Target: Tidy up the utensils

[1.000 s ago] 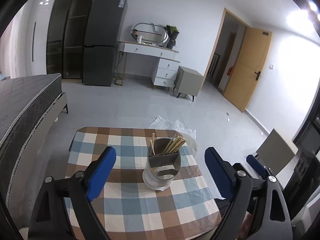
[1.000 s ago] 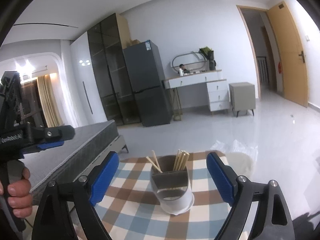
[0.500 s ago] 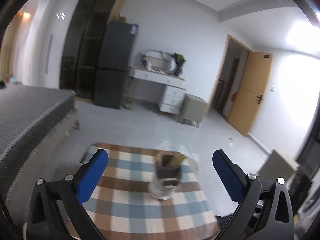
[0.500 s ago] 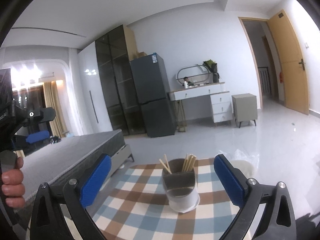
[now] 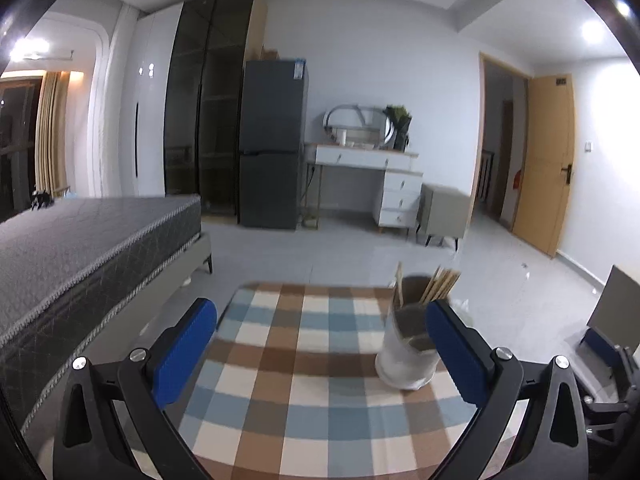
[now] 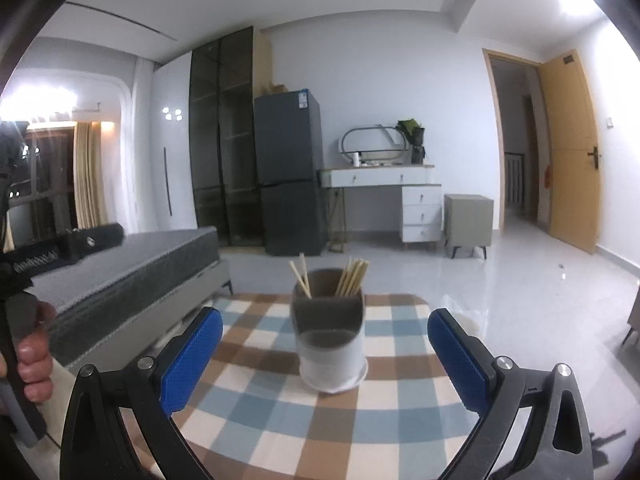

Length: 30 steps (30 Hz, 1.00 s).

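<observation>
With both the left gripper (image 5: pixel 320 344) and right gripper (image 6: pixel 325 352) spread wide and empty, the chopsticks (image 6: pixel 352 278) stand in the holder (image 6: pixel 330 344) on the checked table (image 6: pixel 280 412), where a clumsy reach could topple it

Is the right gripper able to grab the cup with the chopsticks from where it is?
Probably yes. The right gripper has its jaws wide open and the utensil holder stands straight ahead between them on the checked tablecloth, with nothing in the way. It looks a little short of it.
</observation>
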Available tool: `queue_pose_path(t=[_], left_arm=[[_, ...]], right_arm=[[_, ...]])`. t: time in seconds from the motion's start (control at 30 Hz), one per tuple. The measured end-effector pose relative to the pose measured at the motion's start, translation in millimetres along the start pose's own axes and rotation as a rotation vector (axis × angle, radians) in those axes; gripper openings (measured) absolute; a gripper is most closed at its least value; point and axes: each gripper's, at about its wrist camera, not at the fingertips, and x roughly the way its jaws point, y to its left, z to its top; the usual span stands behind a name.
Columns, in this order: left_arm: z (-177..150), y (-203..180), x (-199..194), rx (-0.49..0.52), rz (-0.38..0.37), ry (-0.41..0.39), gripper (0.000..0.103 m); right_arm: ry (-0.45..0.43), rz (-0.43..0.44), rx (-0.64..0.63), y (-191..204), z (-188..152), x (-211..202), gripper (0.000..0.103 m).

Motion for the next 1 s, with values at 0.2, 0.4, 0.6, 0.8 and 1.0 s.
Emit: queue_pose_path(t=[0.2, 0.4, 0.6, 0.8, 1.0], left_arm=[[-26.2, 0.3, 18.6, 0.010, 0.020, 0.065, 0.102], [-26.3, -2.0, 21.1, 0.018, 0.016, 0.096, 0.102], [-26.9, 2.2, 23.0, -0.001, 0.021, 0.130, 0.102], [-25.9, 0.6, 20.1, -0.001, 0.021, 0.138, 0.102], [-26.2, 1.8, 22.1, -0.010, 0.018, 0.143, 0.102]], right_arm=[[0.050, -0.012, -0.012, 2.6, -10.2, 14.5, 0.103], [0.086, -0.019, 0.032, -1.3, -13.9, 25.7, 0.103], [0.085, -0.024, 0.021, 3.0, -13.7, 26.9, 0.103], [0.105, -0.020, 0.021, 3.8, -13.6, 27.8, 0.103], [0.110, -0.022, 0.025, 2.8, -12.4, 26.0, 0.103]])
